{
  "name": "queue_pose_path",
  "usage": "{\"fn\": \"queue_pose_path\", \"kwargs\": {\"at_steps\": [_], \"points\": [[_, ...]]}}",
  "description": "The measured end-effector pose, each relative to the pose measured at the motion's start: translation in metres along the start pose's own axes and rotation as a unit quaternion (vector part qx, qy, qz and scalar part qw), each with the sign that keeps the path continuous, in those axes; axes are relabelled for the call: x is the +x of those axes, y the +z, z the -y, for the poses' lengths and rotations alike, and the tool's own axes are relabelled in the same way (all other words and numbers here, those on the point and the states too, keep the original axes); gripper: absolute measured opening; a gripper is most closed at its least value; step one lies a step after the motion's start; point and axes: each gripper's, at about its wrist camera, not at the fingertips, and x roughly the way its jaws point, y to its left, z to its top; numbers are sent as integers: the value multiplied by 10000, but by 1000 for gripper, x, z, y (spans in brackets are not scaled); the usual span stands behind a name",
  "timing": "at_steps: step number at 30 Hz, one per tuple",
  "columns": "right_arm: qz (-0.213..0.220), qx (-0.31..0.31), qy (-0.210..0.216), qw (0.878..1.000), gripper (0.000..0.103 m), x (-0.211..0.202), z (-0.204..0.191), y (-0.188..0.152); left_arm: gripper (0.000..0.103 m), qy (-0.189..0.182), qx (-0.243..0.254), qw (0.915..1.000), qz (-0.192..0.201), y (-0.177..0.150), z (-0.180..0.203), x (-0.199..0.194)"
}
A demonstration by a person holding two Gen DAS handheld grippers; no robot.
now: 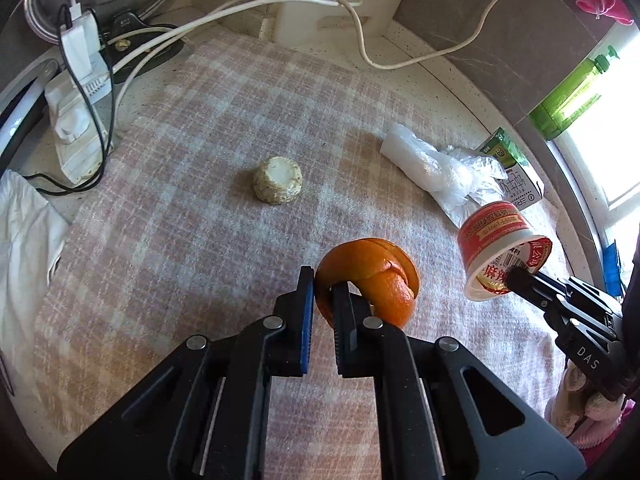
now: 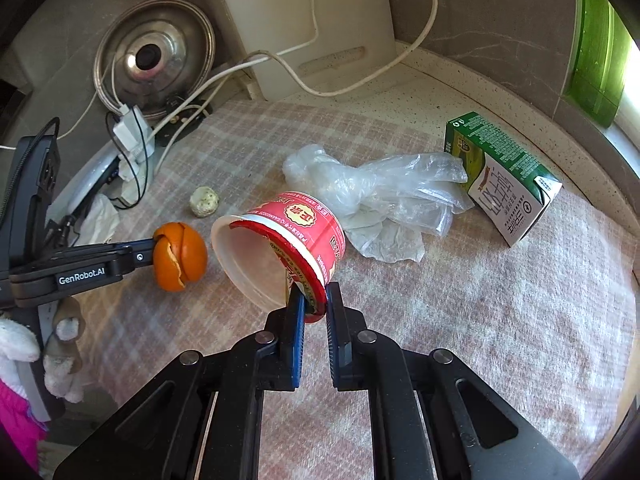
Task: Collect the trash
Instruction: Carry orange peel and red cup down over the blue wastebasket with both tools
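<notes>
Pick-up step in hand: left gripper (image 1: 323,286) clamped on orange peel (image 1: 370,278), right gripper (image 2: 314,300) pinching red cup (image 2: 280,248) rim, both above plaid cloth (image 2: 480,300); next needs carrying to a bin, none visible.

Steel pot lid (image 2: 154,60), white cables (image 1: 240,4), green bottle (image 1: 568,96), perhaps soap

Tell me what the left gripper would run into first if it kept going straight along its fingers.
The left gripper, shut on the orange peel, points down at the checked cloth. Bare cloth just beyond the peel looks like the first contact; the pale stump lies farther on, to the left. Depth is uncertain.
</notes>
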Motion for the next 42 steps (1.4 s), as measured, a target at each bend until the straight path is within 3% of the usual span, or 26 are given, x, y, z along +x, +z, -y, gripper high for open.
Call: {"fn": "queue_pose_path", "kwargs": {"at_steps": [7,21,42], "points": [[69,17,137,9999,8,-23,-17,-18,6,40,-92,9997,211,-31,-27,-38],[56,44,212,9998,8,-61,-80,-78,6,95,-252,9995,164,-115,-99,-94],[-376,152,287,9988,8,-70,-167,-190,6,-5,268,9993,-247,-232,-134,-124]]}}
